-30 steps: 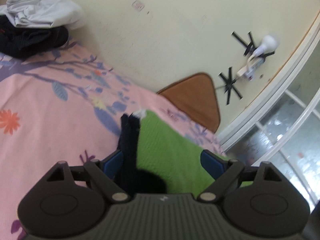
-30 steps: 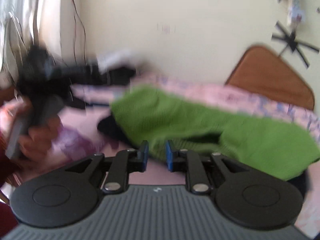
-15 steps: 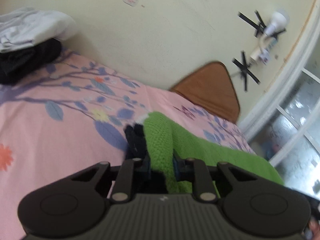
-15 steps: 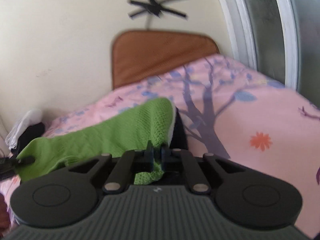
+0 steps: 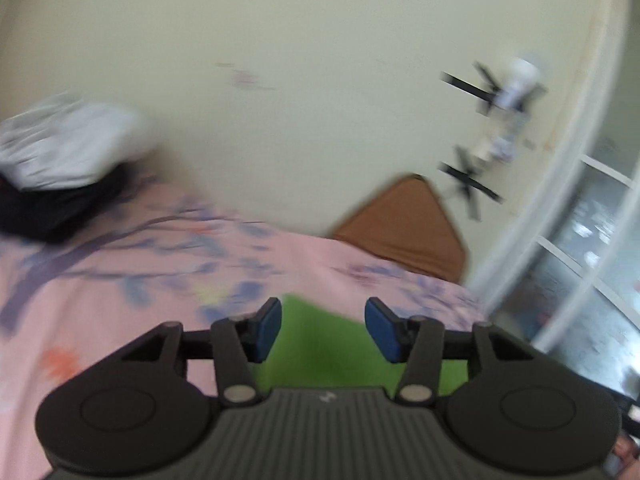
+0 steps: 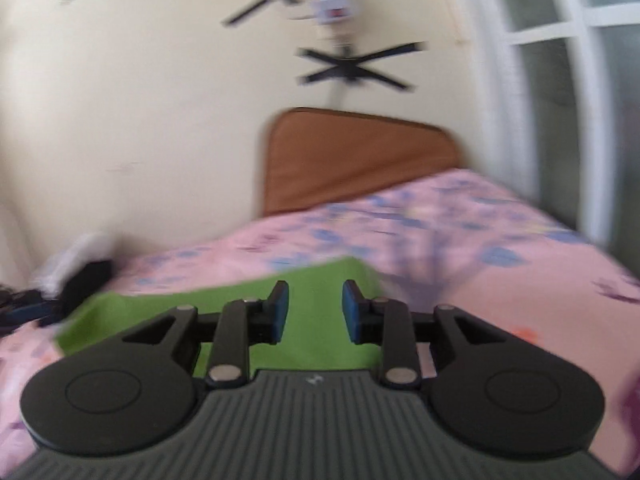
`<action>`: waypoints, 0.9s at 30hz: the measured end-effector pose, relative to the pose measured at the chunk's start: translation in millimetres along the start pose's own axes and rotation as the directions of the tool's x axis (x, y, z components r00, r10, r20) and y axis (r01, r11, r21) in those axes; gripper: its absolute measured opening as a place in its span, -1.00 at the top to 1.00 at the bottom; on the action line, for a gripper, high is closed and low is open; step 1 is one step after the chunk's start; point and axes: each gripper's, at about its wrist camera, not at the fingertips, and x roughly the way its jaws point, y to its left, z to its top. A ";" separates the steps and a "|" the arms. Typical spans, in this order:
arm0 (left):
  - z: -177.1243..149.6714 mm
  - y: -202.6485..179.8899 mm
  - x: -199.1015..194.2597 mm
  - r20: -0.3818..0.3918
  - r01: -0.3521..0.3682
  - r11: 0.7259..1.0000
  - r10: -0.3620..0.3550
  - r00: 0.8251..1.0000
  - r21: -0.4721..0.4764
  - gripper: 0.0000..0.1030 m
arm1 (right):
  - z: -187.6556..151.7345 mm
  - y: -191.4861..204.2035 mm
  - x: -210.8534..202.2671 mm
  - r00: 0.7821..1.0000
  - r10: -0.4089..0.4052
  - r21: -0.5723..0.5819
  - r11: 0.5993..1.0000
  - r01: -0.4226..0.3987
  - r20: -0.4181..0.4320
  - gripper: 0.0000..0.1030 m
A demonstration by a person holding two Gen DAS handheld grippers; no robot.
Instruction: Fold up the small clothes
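On the pink flowered bedsheet (image 6: 500,216) lies the green garment (image 6: 312,292), spread flat beneath both my tongs. My left tongs (image 5: 323,330) have just been opening; the blue pads (image 5: 267,330) stand apart with nothing pinched between them, the green cloth showing below the gap. My right tongs (image 6: 313,311) have likewise just been opening and grip nothing, hanging above the same cloth. A brown headboard (image 6: 352,156) stands against the wall past the bed's far end. A white and dark pile of clothes (image 5: 60,176) sits at the bed's far left corner.
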 end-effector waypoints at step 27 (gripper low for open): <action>-56.6 -66.7 105.6 -0.277 0.106 0.989 -0.073 0.958 0.106 0.04 | -24.9 -94.0 -6.5 0.999 0.040 0.497 0.867 -0.031 -0.008 -0.11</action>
